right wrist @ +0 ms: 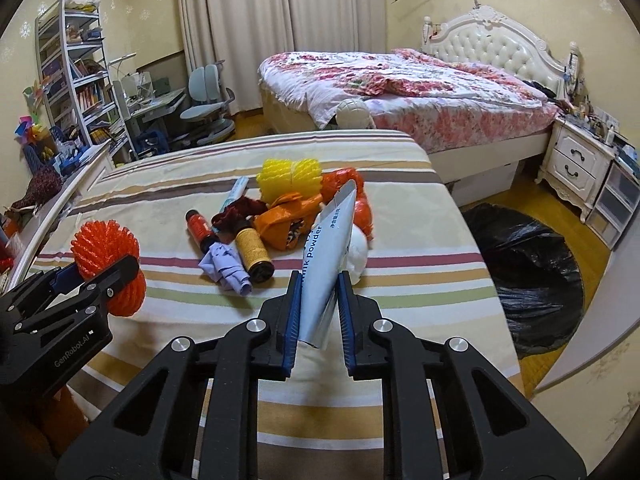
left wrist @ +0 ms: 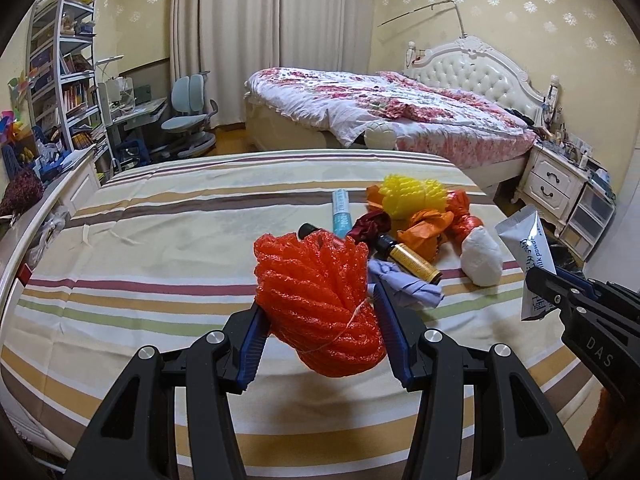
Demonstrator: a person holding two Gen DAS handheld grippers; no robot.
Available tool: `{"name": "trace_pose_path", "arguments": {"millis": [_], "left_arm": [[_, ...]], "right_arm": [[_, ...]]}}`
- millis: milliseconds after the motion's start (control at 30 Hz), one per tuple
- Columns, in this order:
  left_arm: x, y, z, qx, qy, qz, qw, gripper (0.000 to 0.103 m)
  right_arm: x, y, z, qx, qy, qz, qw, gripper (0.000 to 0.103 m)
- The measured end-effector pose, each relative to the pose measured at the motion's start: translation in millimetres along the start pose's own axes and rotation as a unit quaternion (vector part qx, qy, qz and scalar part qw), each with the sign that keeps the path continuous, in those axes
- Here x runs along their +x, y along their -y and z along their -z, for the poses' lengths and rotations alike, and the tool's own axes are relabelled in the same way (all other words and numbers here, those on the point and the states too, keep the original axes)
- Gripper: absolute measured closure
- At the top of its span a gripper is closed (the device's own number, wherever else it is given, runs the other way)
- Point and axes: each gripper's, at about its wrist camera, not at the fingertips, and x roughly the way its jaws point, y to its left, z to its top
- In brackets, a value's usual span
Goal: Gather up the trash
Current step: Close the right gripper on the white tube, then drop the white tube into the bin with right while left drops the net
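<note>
Black two-finger left gripper (left wrist: 320,320) with blue ribbed pads fills the foreground of the left wrist view, its jaws pressed against both sides of a bright orange-red foam mesh fruit sleeve (left wrist: 318,304) that is lifted clear of the striped bedsheet (left wrist: 160,280); the gripper points forward and level over the near edge of the bed, toward its left side. Black right gripper (right wrist: 318,312) of the same build points forward and slightly upward over the near right part of the bed, its jaws clamped on the lower end of a silver foil sachet printed "milk powder" (right wrist: 326,256), which stands tilted with its sealed top leaning away to the right. Each gripper appears at the edge of the other's view, the two held well apart. Remaining trash lies in a loose pile toward the right edge of the bed: a yellow foam mesh sleeve (right wrist: 290,176) farthest back, crumpled orange plastic bags (right wrist: 288,224) in front of it, a light blue tube (right wrist: 236,190) to the left, a small dark bottle with a red label (right wrist: 199,226), a small dark bottle with a yellow label (right wrist: 253,252), a crumpled dark red wrapper (right wrist: 236,212), a crumpled lilac paper (right wrist: 228,268) nearest the camera, and a white wad of tissue (right wrist: 358,254) partly hidden behind the sachet. A black plastic rubbish bag (right wrist: 528,264) lies on the wooden floor beside the right edge of the bed.
</note>
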Motion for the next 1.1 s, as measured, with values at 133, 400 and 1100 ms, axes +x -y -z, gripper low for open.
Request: {"name": "trace_pose_path", "arguments": {"millis": [133, 400, 1100], "left_arm": [[1, 24, -12, 0.015, 0.011, 0.023, 0.9996, 0.052], [18, 85, -32, 0.059, 0.023, 0.064, 0.9959, 0.052], [118, 247, -62, 0.132, -0.022, 0.124, 0.9832, 0.052]], "right_arm": [[-4, 25, -8, 0.019, 0.015, 0.025, 0.999, 0.085], [1, 89, -18, 0.059, 0.029, 0.085, 0.994, 0.085], [50, 238, -14, 0.128, -0.003, 0.162, 0.978, 0.085]]}}
